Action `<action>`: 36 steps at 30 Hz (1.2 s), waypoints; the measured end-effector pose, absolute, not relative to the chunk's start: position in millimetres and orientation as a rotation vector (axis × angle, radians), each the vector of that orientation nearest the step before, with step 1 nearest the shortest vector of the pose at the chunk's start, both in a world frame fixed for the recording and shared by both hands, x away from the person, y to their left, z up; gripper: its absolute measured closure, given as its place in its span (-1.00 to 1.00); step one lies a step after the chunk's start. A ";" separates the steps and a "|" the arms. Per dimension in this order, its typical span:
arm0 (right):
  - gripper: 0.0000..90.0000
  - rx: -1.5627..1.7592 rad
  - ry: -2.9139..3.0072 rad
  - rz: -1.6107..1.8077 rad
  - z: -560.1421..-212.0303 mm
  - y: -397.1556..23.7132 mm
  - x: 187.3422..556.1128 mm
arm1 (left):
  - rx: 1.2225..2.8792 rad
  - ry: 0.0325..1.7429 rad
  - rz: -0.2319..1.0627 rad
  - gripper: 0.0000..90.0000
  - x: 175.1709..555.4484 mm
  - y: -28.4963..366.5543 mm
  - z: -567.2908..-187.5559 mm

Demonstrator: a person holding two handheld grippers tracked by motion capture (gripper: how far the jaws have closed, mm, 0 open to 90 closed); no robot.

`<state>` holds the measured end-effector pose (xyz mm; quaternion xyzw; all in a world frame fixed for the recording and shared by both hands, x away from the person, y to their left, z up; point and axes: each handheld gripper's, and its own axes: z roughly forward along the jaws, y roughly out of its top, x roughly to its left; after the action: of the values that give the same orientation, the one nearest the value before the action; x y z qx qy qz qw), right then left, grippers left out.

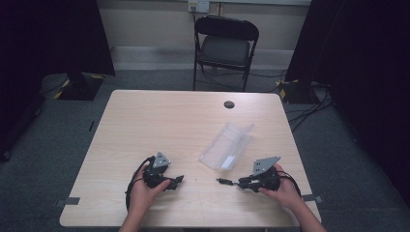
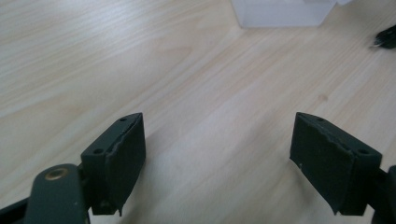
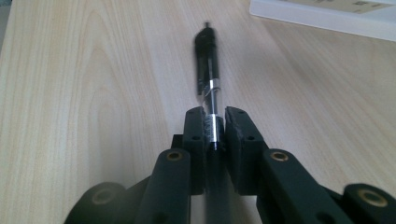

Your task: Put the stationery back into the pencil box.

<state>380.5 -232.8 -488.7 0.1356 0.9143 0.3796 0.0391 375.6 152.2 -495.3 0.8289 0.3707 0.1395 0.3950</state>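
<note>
Behind the table (image 1: 145, 121) stood a black folding chair (image 1: 225, 46) against a pale wall, with dark curtains at both sides and grey carpet on the floor. From my screen I saw a light wooden top with a small round dark cap (image 1: 229, 104) near its far edge. A clear plastic case (image 1: 226, 145) lay right of the middle, flat on the wood, with its far end toward the chair. Both hands of the person came in from the near edge. My right gripper (image 1: 223, 181) lay low over the table, near the near edge and in front of the case, and it pointed to the left side of the high view. In the right gripper view its two black jaws were pressed on a black pen (image 3: 207, 65), which had a clear barrel and silver rings. The pen ran straight forward from between the pads, and its dark tip end stood out over the wood, well beyond the jaws. I could not tell if the tip touched the table. My left gripper (image 1: 180, 180) was further to the left, apart from the pen, and pointed toward it. In the left gripper view its jaws stood widely spread, with only bare wood between them, and the case (image 2: 280, 11) was at the top edge.
</note>
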 end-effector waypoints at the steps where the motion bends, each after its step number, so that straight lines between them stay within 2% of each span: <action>1: 0.77 0.417 2.801 1.163 -488.7 -232.9 380.4 | 2.104 0.921 0.355 -0.58 378.1 149.3 -493.2; 6: 0.77 0.419 2.804 1.190 -490.0 -234.2 380.5 | 2.100 0.894 0.345 -0.57 391.7 129.7 -480.6; 8: 0.76 0.428 2.800 1.197 -490.4 -234.7 380.2 | 2.117 0.883 0.315 -0.32 398.4 121.4 -477.6; 10: 0.75 0.428 2.796 1.203 -490.9 -235.0 379.4 | 2.119 0.889 0.302 -0.28 405.7 113.3 -475.9; 11: 0.75 0.426 2.798 1.210 -491.1 -235.0 379.2 | 2.092 0.896 0.277 -0.15 409.3 109.7 -475.4; 15: 0.75 0.432 2.804 1.222 -491.5 -234.1 378.5 | 2.086 0.888 0.313 0.00 422.2 97.6 -470.9; 21: 0.75 0.431 2.807 1.228 -491.8 -232.7 378.0 | 2.108 0.900 0.349 0.12 440.4 85.6 -465.0; 25: 0.75 0.427 2.804 1.225 -491.6 -231.9 377.5 | 2.119 0.936 0.328 0.25 448.7 78.4 -470.9; 31: 0.75 0.433 2.806 1.214 -491.2 -231.3 377.2 | 2.142 0.983 0.292 0.53 452.8 74.5 -483.6; 32: 0.75 0.429 2.807 1.216 -491.2 -231.0 377.2 | 2.149 0.971 0.269 0.64 453.0 75.4 -483.3; 36: 0.75 0.420 2.813 1.215 -491.0 -229.2 376.0 | 2.177 0.977 0.287 0.84 450.3 75.9 -480.8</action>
<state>376.0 -229.2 -491.0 0.1359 0.9093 0.3926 0.0243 450.3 75.9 -480.8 0.8448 0.3793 0.1115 0.3605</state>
